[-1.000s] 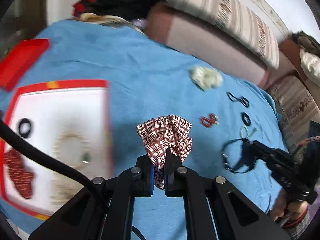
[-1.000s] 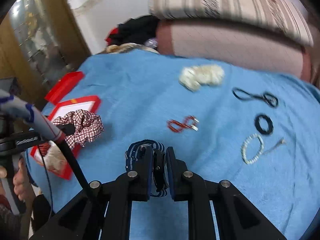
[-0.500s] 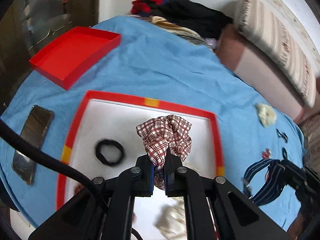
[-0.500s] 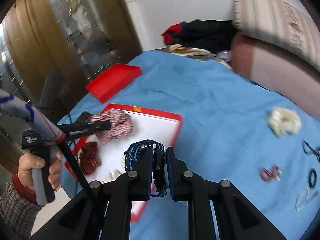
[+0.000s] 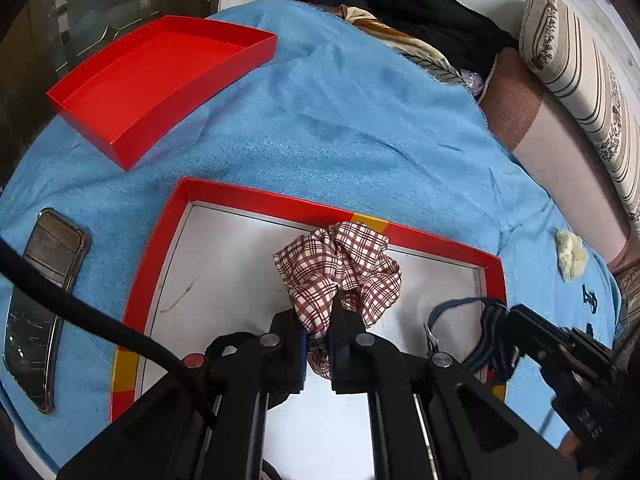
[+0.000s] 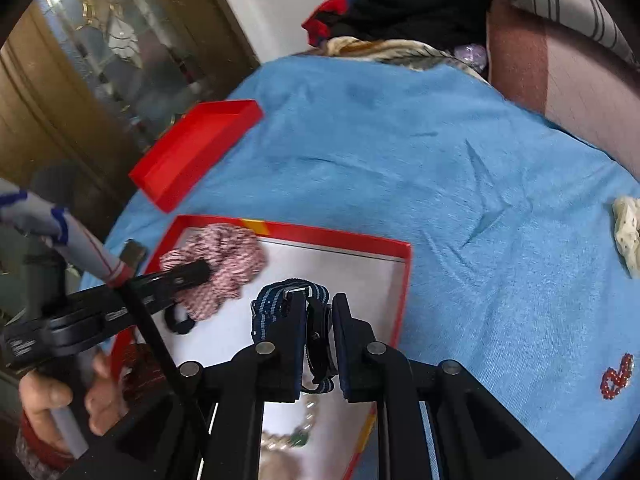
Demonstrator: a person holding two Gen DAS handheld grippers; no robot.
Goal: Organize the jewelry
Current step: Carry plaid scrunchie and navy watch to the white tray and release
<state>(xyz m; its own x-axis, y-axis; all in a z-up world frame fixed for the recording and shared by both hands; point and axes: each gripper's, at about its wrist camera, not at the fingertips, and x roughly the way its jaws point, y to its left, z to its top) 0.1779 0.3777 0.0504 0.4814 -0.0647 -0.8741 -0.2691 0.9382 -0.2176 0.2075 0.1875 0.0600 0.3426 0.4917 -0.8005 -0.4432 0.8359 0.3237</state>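
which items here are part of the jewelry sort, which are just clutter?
In the job:
left gripper shut on plaid scrunchie
right gripper shut on striped watch strap
white-lined red box
red lid
cream scrunchie
red bead piece

Lying about:
phone
clothes pile
striped pillow

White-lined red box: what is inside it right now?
In the white-lined red box: a black hair tie, a dark red piece and pale beads. The grippers cover the rest of its floor.

Both tongs have carried the scrunchie [image 5: 340,268] and watch [image 6: 290,308] over the red-rimmed box [image 5: 256,200].
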